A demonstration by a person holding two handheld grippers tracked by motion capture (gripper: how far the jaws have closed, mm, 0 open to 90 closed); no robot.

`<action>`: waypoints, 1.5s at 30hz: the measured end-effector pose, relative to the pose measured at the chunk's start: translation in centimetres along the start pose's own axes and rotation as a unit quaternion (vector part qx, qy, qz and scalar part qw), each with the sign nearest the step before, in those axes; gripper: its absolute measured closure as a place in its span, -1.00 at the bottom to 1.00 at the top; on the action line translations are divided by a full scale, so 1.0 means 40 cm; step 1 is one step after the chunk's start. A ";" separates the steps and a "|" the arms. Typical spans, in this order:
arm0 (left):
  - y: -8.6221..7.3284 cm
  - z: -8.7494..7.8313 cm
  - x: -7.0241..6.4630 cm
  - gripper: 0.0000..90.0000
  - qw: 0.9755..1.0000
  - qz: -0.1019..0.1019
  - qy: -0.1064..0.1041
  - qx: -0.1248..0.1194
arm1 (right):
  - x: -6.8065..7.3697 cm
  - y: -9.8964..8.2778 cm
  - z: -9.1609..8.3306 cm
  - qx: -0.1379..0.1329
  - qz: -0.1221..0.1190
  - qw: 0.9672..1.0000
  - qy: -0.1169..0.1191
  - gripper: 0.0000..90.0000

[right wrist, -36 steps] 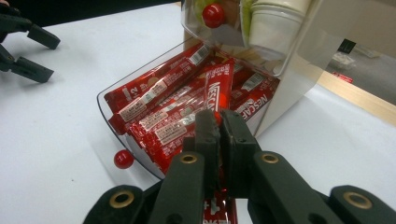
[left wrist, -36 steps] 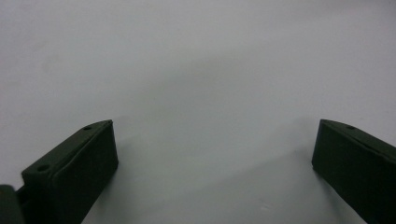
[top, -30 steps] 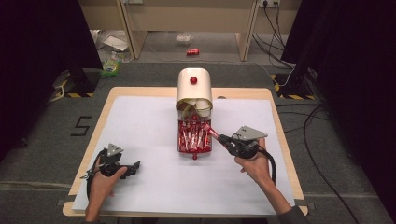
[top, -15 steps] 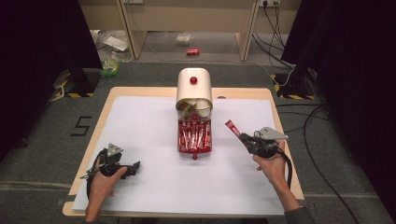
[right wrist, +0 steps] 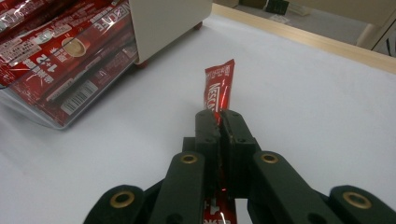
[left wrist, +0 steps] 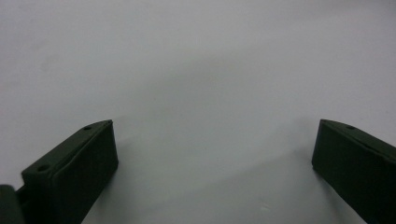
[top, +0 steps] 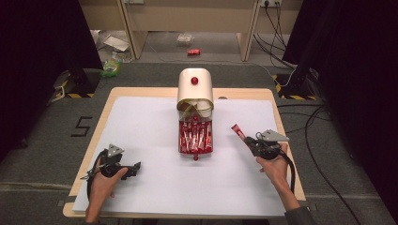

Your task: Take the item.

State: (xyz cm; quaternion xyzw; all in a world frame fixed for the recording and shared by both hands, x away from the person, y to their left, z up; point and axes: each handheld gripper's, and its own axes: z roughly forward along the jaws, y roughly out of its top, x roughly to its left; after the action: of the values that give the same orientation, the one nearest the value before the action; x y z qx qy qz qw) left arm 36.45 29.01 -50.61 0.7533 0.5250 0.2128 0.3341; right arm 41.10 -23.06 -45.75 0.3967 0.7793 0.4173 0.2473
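On the right side of the table (top: 281,187), near the person's edge, the right gripper (top: 248,140) holds a single red coffee stick packet (top: 238,131). Its two black jaws are pressed together on the packet's lower part, so most of the packet pokes out beyond the tips, pointing up and away toward the far left. In the right gripper view the packet (right wrist: 218,88) stands clear of the white sheet, pinched flat between the jaws, which keeps it from bending or slipping.

In the middle of the table sits a cream dispenser box (top: 195,91) with a red knob on top. A clear tray (top: 195,137) extends from its near side, packed with more of the same red packets lying lengthwise. The held packet is well apart from this tray, off to its right, which suggests it is being carried aside to be laid on the open sheet.

At the near left, the left gripper (top: 136,168) rests low over the white sheet with its jaws wide apart and nothing between them. It looks parked out of the way, ready but not in use.
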 end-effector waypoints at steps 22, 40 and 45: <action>0.000 0.000 0.000 -1.00 1.000 0.000 0.000 0.000 | -0.023 -0.045 0.047 0.024 0.016 1.000 -0.008 0.92; 0.000 0.000 0.000 -1.00 1.000 0.000 0.000 0.000 | -0.017 -0.048 0.055 0.026 0.032 0.999 0.004 0.70; 0.000 0.000 0.000 -1.00 1.000 0.000 0.000 0.000 | -0.015 -0.041 0.048 0.019 0.032 0.999 0.003 0.62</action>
State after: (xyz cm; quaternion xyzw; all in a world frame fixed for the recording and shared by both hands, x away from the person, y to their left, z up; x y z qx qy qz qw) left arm 36.45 29.02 -50.61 0.7532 0.5250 0.2125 0.3345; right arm 42.13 -23.22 -48.14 0.4249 0.7746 0.4113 0.2243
